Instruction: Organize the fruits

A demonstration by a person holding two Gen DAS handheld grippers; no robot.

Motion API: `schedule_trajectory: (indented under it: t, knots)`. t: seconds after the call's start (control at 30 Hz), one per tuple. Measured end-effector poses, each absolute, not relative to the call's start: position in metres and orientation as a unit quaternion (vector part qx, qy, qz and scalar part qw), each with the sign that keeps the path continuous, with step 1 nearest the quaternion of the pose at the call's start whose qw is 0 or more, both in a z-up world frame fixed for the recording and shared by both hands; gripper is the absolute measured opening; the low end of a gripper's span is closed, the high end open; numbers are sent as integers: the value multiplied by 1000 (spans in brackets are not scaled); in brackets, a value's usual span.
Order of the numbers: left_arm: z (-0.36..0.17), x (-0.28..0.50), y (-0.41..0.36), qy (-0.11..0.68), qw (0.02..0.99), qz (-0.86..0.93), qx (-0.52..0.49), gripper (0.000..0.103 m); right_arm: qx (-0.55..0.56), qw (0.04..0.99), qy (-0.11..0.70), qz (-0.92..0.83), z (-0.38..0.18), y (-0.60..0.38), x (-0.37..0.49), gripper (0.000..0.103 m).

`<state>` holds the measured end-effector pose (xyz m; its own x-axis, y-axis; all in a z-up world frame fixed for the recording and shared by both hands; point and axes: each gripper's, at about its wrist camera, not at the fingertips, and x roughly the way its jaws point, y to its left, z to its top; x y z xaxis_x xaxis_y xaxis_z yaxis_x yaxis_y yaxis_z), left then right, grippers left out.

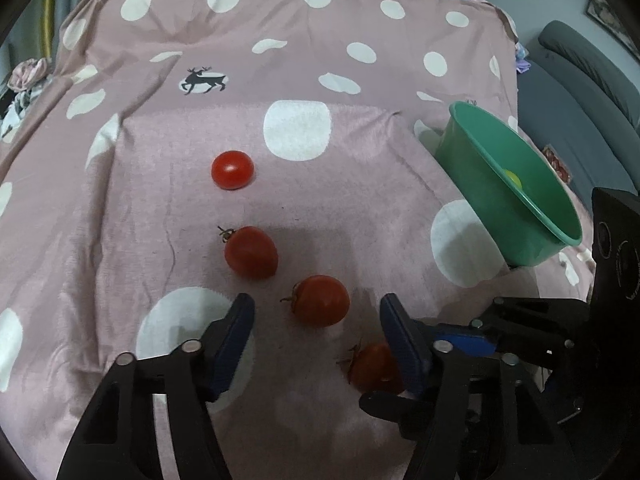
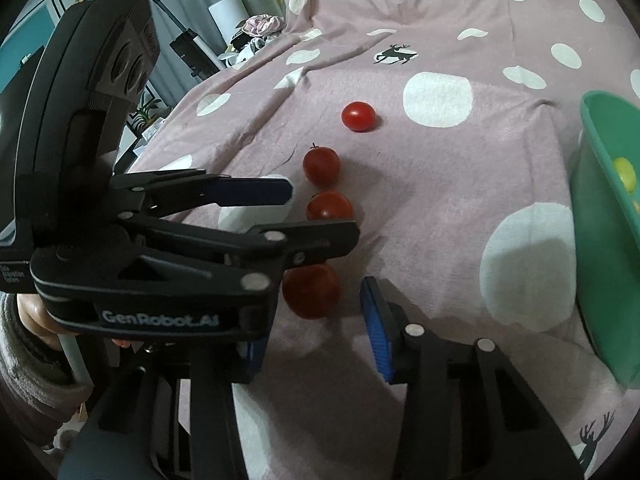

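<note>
Four red cherry tomatoes lie in a row on the pink dotted cloth (image 1: 360, 208). My left gripper (image 1: 316, 320) is open around the third tomato (image 1: 320, 300), with a gap at each blue pad. The nearest tomato (image 2: 311, 292) lies between the fingers of my right gripper (image 2: 312, 320), clear of the right pad (image 2: 376, 328); the left pad is hidden behind the left gripper (image 2: 324, 216). The two far tomatoes (image 1: 233, 170) (image 1: 251, 252) lie free. A tilted green bowl (image 1: 460, 152) at the right holds a yellow fruit (image 1: 513, 178).
The two grippers crowd side by side over the near tomatoes. The green bowl (image 2: 600, 248) leans at the cloth's right edge. A grey sofa (image 1: 580, 80) stands beyond it. Clutter and a white lamp (image 2: 228, 12) are at the far left.
</note>
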<state>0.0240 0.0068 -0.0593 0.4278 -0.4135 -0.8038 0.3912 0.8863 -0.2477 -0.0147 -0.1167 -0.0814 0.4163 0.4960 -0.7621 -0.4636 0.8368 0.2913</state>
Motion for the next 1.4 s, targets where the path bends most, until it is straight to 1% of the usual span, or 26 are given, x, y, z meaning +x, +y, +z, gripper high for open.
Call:
schedule_trajectory:
  t: [0.07, 0.13, 0.27, 0.33, 0.37, 0.43, 0.5, 0.57, 0.6, 0.77, 1.0, 1.4]
  knots:
    - [-61, 25, 5, 481, 844, -239, -11, 61, 18, 842, 458, 286, -81, -117, -14, 40]
    - [-61, 25, 3, 481, 843, -240, -9, 54, 19, 842, 458, 286, -82, -117, -13, 39]
    - [-63, 25, -2, 482, 843, -238, 3, 49, 22, 841, 458, 287, -82, -117, -10, 37]
    - [-63, 26, -3, 482, 843, -241, 1, 41, 21, 841, 458, 287, -82, -116, -10, 36]
    - [-63, 26, -4, 481, 843, -240, 2, 40, 21, 842, 458, 286, -82, -115, -9, 35]
    - [-64, 26, -5, 479, 845, -237, 9, 35, 23, 842, 457, 286, -83, -115, -8, 33]
    - [-64, 26, -5, 479, 844, -241, 7, 34, 24, 842, 457, 286, -83, -117, -8, 30]
    - [-64, 25, -6, 479, 844, -241, 7, 33, 29, 841, 457, 287, -83, -119, -7, 30]
    - [-64, 25, -6, 479, 844, -242, 8, 31, 30, 842, 457, 287, -83, -119, -8, 30]
    - [-61, 24, -6, 477, 846, -240, 5, 30, 31, 841, 457, 286, -83, -120, -9, 31]
    - [-43, 16, -5, 454, 861, -230, 18, 30, 38, 848, 453, 274, -76, -135, -14, 30]
    - [-5, -3, -23, 413, 882, -221, 52, 30, 62, 892, 379, 238, -20, -190, -34, 30]
